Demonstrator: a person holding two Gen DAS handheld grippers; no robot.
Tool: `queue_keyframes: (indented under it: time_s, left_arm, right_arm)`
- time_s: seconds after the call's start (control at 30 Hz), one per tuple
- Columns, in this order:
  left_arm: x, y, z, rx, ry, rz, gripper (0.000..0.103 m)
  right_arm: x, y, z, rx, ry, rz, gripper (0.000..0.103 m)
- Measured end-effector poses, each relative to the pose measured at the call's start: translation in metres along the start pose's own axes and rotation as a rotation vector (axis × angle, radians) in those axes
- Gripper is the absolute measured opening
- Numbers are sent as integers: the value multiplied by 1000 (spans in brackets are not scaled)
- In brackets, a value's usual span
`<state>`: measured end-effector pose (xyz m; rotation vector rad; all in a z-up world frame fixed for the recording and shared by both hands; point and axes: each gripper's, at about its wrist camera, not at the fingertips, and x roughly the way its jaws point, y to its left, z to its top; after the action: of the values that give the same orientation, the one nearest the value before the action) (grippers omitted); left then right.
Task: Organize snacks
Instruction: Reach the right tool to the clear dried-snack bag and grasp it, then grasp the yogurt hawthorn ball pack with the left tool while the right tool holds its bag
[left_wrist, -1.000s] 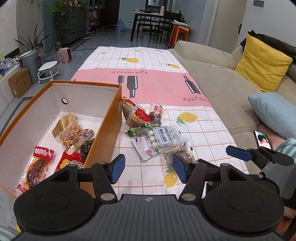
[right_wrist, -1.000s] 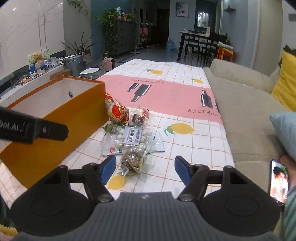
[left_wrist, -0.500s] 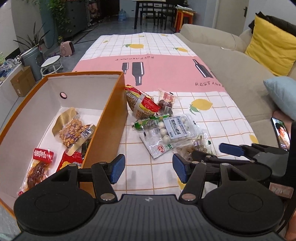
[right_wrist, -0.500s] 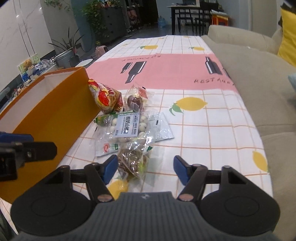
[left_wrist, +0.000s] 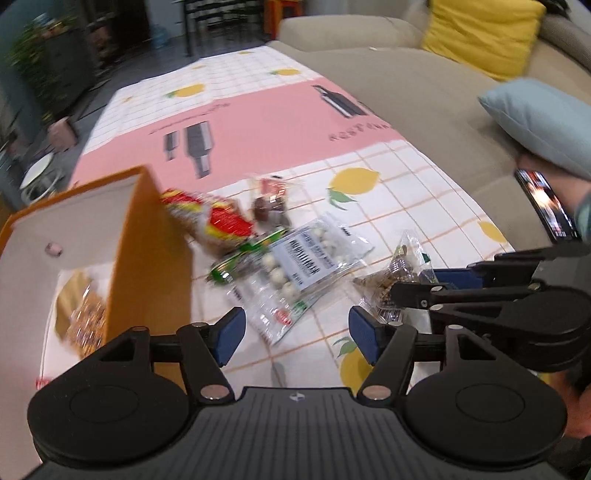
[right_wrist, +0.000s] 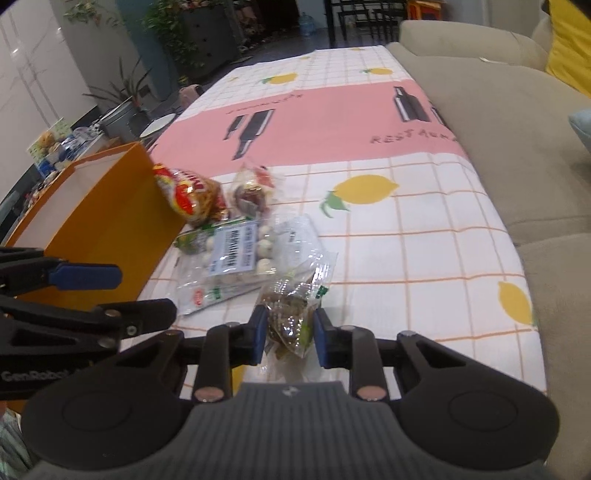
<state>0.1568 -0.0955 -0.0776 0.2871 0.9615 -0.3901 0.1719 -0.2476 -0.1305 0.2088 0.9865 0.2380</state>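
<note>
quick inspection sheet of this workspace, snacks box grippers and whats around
surface: lemon-print tablecloth, flat.
job's things: orange box on the left, snacks already inside; loose packets beside it: red bag, white-ball packet, brown snack packet.
clutter: nothing seen.
grippers: right gripper has just been closing, its pads against the brown snack packet; left gripper open, nothing between.
cables: nothing seen.
surroundings: beige sofa, blue cushion, phone.

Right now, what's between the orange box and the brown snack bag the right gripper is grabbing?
The clear bag of white balls, lying on the tablecloth between the orange box and the brown snack bag. The right wrist view shows it best.
</note>
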Motion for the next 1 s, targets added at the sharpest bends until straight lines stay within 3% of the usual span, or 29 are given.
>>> queue_keyframes:
  time_s: [0.17,0.27,0.6,0.8,0.9,1.0]
  left_arm:
    - [17,-8,14,139,24,-18,85]
    - [34,-10,20,202,58,-28,85]
    - [69,-14,35,438,61,-37,87]
    - [84,-10,39,376,89,-88,86]
    - [81,-10,36,339,87,-85,74]
    - [74,-11,33,283,104,-64,71]
  right_arm:
    - [0,-12,4,54,15,5,23]
    - [0,-14,5,61,15,7,23]
    - [5,-22,5,108,25,13,24]
    - [6,-20,4,100,28,9,26]
    - [5,-18,3,95,30,6,26]
    - [6,-17,4,96,34,2,26]
